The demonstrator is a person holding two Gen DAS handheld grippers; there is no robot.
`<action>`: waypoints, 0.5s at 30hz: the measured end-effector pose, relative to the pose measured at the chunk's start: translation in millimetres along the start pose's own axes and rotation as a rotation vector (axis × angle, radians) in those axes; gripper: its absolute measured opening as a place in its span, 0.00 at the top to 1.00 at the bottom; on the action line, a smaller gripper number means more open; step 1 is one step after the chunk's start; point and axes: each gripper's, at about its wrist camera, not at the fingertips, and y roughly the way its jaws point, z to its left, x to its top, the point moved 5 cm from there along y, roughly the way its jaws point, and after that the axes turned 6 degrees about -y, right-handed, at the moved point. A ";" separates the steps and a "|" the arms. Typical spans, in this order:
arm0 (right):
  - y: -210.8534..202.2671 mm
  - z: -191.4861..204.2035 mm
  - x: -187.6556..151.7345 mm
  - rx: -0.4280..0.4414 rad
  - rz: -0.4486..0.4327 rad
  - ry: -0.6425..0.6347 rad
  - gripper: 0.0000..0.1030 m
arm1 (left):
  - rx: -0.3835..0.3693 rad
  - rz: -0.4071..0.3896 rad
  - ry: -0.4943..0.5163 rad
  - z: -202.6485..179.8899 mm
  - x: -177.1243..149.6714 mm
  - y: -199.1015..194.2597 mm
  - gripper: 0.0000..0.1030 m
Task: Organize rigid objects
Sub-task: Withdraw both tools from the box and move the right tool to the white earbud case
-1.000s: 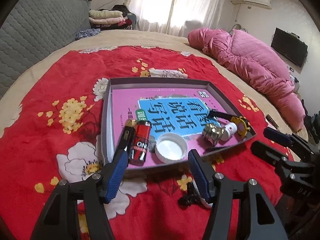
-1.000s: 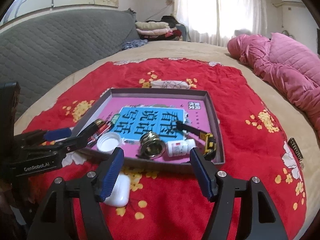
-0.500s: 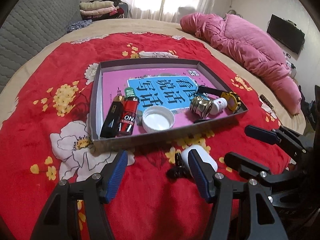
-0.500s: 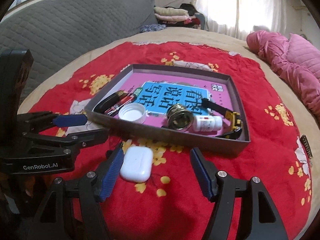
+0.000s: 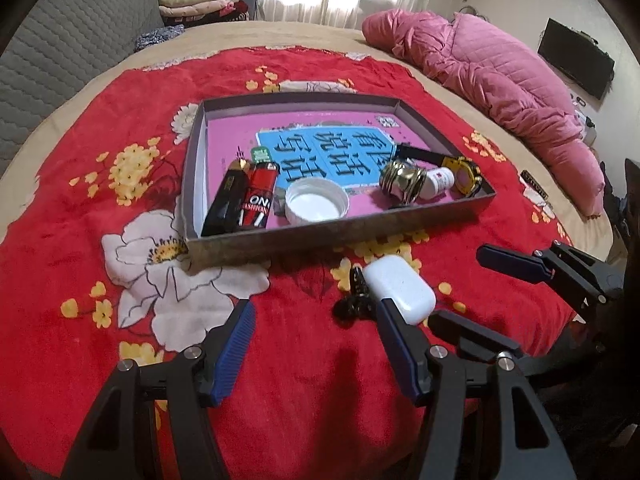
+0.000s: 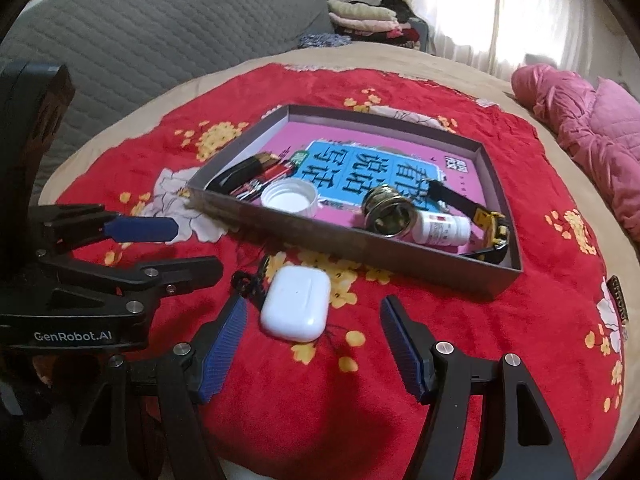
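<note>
A grey tray point(image 5: 320, 236) point(image 6: 360, 252) with a pink printed floor lies on the red blanket. It holds two lighters point(image 5: 248, 200), a white cap point(image 5: 316, 206) point(image 6: 290, 200), a brass ring piece point(image 5: 402, 180) point(image 6: 388, 214), a small white bottle point(image 5: 438, 180) point(image 6: 442, 230) and a yellow-black watch point(image 5: 464, 172) point(image 6: 494, 228). A white earbud case point(image 5: 400, 284) point(image 6: 296, 304) and a black clip point(image 5: 356, 300) point(image 6: 248, 280) lie outside, before the tray's near wall. My left gripper point(image 5: 316, 344) and right gripper point(image 6: 316, 344) are both open and empty, just short of the case.
A pink quilt point(image 5: 500, 84) lies on the bed's right side. A grey padded headboard point(image 6: 140, 48) stands at the left. Folded clothes point(image 5: 196, 2) are stacked at the back. A small dark label point(image 6: 618, 296) lies on the blanket at the right.
Both grippers have pulled back from the tray toward the bed's near side. The white case and black clip now show fully in front of the fingers. Both stay open.
</note>
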 end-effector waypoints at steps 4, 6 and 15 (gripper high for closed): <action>9.0 3.2 -4.0 0.004 0.020 -0.007 0.31 | -0.004 0.019 0.008 -2.8 -3.6 5.6 0.40; 16.1 3.6 -7.1 0.007 0.036 -0.006 0.31 | -0.004 0.025 0.010 -3.6 -4.0 7.8 0.40; 42.1 -0.3 -12.6 -0.001 0.064 0.015 0.31 | -0.008 0.062 -0.002 -3.7 -5.7 26.0 0.40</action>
